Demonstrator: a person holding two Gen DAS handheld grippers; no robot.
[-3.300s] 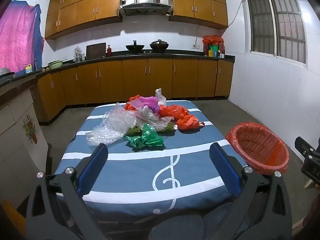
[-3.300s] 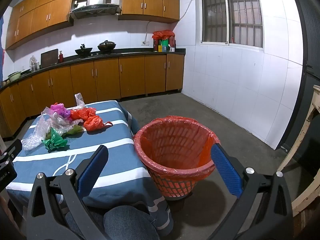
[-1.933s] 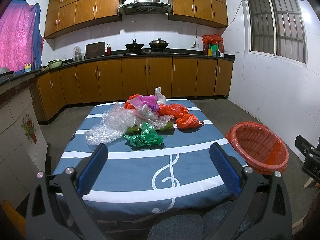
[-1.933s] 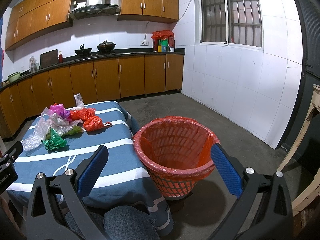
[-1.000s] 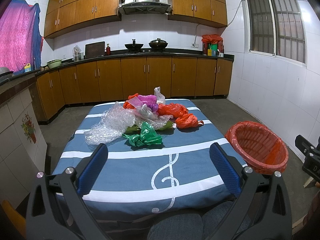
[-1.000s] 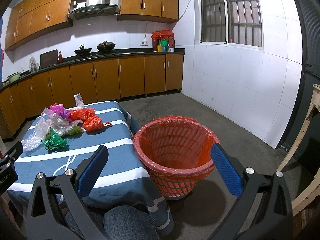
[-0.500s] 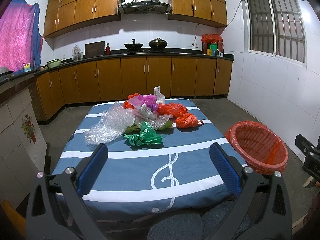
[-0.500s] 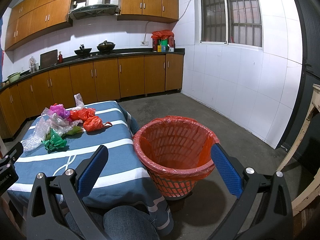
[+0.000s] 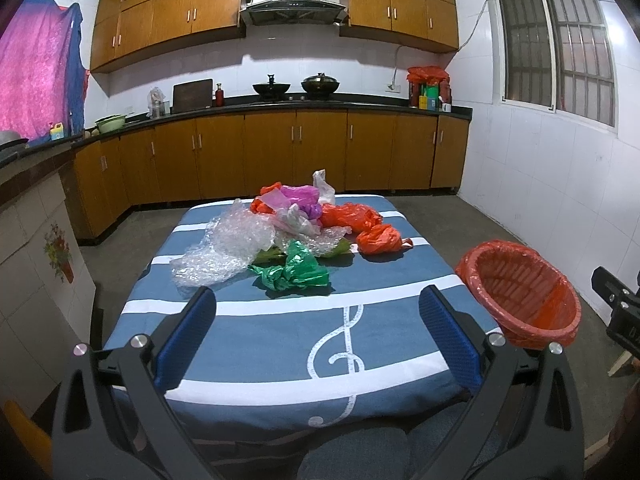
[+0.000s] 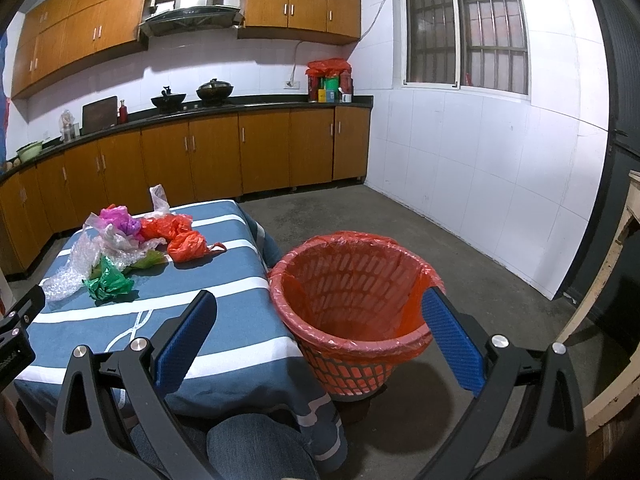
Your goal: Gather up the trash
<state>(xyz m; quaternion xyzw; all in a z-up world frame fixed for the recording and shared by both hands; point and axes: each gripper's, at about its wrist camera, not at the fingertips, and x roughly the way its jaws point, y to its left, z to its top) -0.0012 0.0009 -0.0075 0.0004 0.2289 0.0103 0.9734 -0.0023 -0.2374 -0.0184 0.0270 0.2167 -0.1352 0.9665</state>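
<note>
From where I sit at the controls, nothing has been collected yet, as far as I can judge. Nearest to me, the left tongs (image 9: 318, 312) stand with their blue pads spread wide and nothing between them, hovering over the near edge of the counter (image 9: 256, 344), which wears a blue cloth with white stripes and a treble clef. The right tongs (image 10: 320, 320) are likewise wide apart and empty, aimed past the counter's right edge at the trash basket (image 10: 352, 300). That basket sits on the floor just beside the counter's right side, lined with an orange bag, and its inside looks bare to me. Farther along the counter, toward its middle, lies the whole heap of trash: a crumpled green bag (image 9: 294, 270) at the near side of the pile, a sheet of bubble wrap (image 9: 228, 248) to its left, a knotted orange bag (image 9: 378, 239) on the side closest to the basket, and behind these more orange plastic (image 9: 346, 216), a pink bag (image 9: 298, 196) and a clear bag (image 9: 323, 186) at the far end of the counter. Every piece rests on the cloth, well apart from both tongs, so I reckon the full job remains: reach in, pinch each piece, carry it across and drop it in the basket.
</note>
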